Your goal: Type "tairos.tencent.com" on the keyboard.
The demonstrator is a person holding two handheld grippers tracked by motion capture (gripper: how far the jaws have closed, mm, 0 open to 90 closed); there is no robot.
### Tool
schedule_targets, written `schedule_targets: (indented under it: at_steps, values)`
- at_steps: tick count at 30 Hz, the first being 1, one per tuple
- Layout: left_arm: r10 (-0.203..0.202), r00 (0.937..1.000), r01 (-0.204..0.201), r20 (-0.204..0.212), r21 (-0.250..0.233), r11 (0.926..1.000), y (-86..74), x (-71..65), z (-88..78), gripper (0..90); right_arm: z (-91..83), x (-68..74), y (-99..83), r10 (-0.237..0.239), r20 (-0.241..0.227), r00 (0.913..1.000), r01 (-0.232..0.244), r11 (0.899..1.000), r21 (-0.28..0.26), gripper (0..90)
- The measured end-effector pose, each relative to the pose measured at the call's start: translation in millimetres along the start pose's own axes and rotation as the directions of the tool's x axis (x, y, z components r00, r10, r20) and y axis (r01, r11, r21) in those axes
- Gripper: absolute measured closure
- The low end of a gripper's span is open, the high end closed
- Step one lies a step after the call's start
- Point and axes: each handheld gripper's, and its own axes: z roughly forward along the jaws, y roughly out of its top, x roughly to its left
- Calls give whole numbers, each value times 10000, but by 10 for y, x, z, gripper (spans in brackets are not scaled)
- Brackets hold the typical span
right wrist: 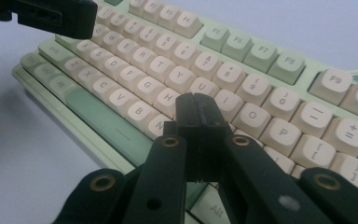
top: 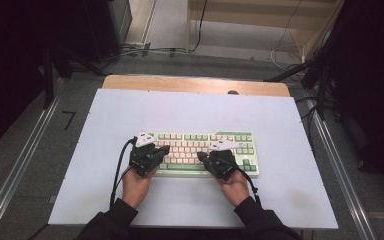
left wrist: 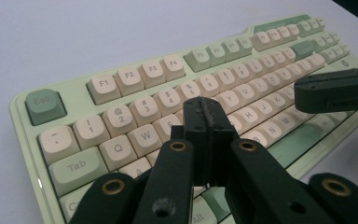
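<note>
On worktop (top: 130,107) centre, toward near edge, keyboard (top: 230,136) is set w/ bare room all round. Left claw (top: 162,150) & right claw (top: 202,156), both pressed together w/ nothing between, are held angled inward over the keys.

White mat (top: 130,190) (wooden table (top: 195,84) beneath)
</note>
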Motion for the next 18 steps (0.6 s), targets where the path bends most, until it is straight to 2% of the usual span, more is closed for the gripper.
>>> schedule_targets:
  at_steps: [3, 4, 7, 9, 12, 16, 18]
  values:
    - [-56, 10000, 55, -66, -206, 9998, 2, 4, -25, 900, -66, -61, -2, 114, -2, 9999, -114, 9998, -174, 776]
    - [-46, 10000, 44, -71, -265, 9996, 4, 10, -38, 900, -95, -81, 0, 187, -1, 9998, -187, 9994, -304, 734]
    - [-235, 9997, 237, 33, -474, 9986, 11, 21, -66, 790, -197, -156, 7, 448, -57, 9990, -451, 9970, -636, 629]
    - [-406, 9991, 413, 142, -599, 9974, 16, 35, -95, 748, -267, -213, 8, 629, -76, 9980, -633, 9943, -857, 532]
    - [-658, 9975, 676, 273, -737, 9950, 10, 73, -151, 632, -376, -289, -1, 853, -88, 9963, -858, 9896, -1157, 453]
    - [-1025, 9946, 1038, 173, -989, 9897, -16, 133, -233, 526, -498, -376, -19, 1013, -41, 9948, -1009, 9851, -1389, 351]
    - [-1051, 9944, 1029, -138, -1110, 9885, -31, 147, -268, 472, -536, -417, -45, 979, 67, 9952, -962, 9862, -1346, 311]
